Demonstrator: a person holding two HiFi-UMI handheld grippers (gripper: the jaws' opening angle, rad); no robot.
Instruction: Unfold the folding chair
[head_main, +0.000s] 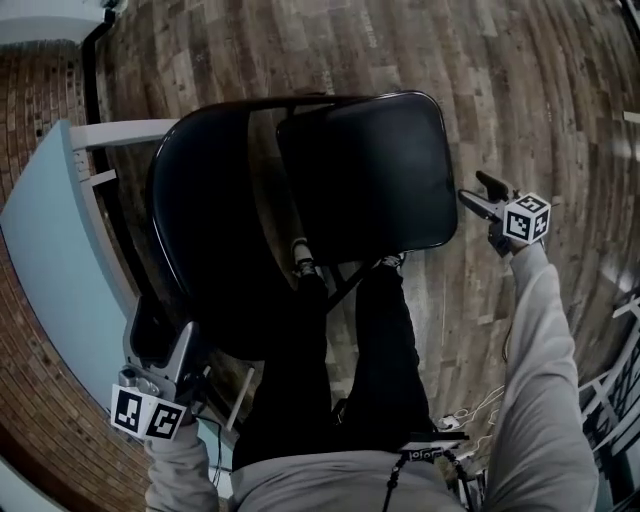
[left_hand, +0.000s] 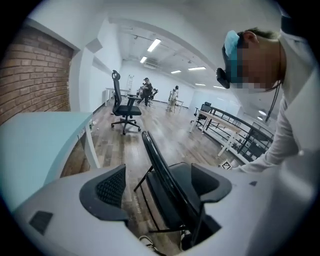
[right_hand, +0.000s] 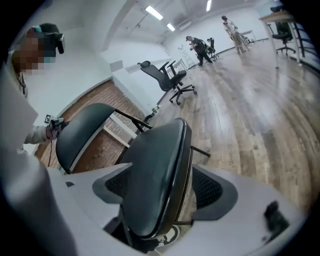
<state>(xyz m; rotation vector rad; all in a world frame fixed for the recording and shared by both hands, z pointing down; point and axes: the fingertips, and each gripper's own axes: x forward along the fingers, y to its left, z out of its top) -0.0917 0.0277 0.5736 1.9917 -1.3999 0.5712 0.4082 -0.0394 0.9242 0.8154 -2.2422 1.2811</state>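
Observation:
A black folding chair stands on the wood floor below me, its seat (head_main: 370, 180) to the right and its backrest (head_main: 200, 230) to the left. My left gripper (head_main: 158, 345) is at the backrest's near left edge. In the left gripper view the backrest's thin edge (left_hand: 165, 175) runs between the wide-apart jaws of that gripper (left_hand: 160, 186), and neither pad presses on it. My right gripper (head_main: 482, 196) hangs just off the seat's right edge, open. In the right gripper view the seat (right_hand: 155, 170) stands ahead between the spread jaws of this gripper (right_hand: 162, 189), with no pad against it.
A light blue table (head_main: 50, 230) and a brick wall (head_main: 30, 100) lie close on the left. My black-trousered legs (head_main: 380, 340) are behind the chair. A rolling office chair (left_hand: 124, 107), white tables and racks (left_hand: 235, 132) and distant people stand further off.

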